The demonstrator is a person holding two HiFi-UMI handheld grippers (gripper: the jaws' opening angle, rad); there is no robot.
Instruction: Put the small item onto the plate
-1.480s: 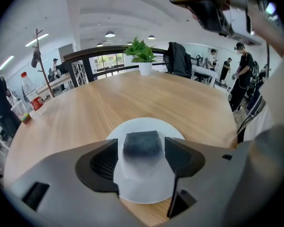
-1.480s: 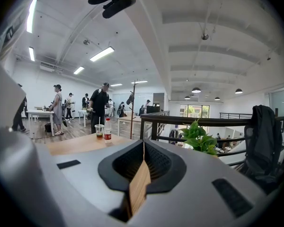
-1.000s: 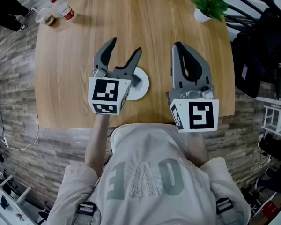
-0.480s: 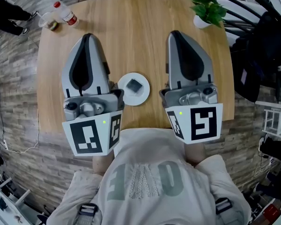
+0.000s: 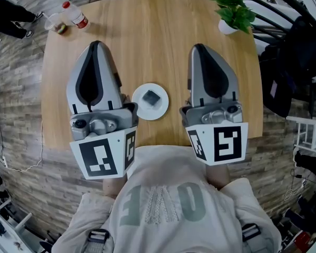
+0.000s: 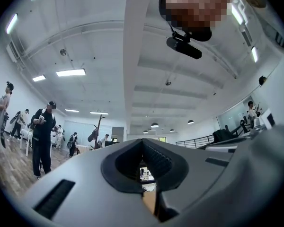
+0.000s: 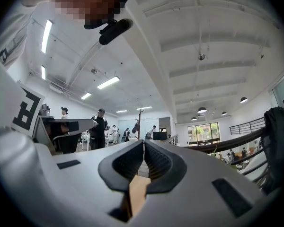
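A small dark grey block [image 5: 150,96] lies on the round white plate [image 5: 159,109] in the middle of the wooden table [image 5: 152,36]. My left gripper [image 5: 95,45] is held upright to the left of the plate, shut with nothing in it. To the right of the plate my right gripper [image 5: 199,48] stands the same way, also shut and empty. Both are raised apart from the plate. In the left gripper view my left gripper [image 6: 142,142] points up at the ceiling, and in the right gripper view my right gripper [image 7: 144,142] points out into the room.
A plastic bottle [image 5: 74,13] and a small cup [image 5: 55,22] sit at the table's far left corner. A potted green plant [image 5: 232,8] stands at the far right corner. Dark bags and chairs [image 5: 295,51] crowd the floor to the right. People stand in the room [image 6: 42,134].
A second ago my left gripper was open over the plate. It has drawn back to the left, turned upright and shut, leaving the block on the plate. The right gripper has hardly moved.
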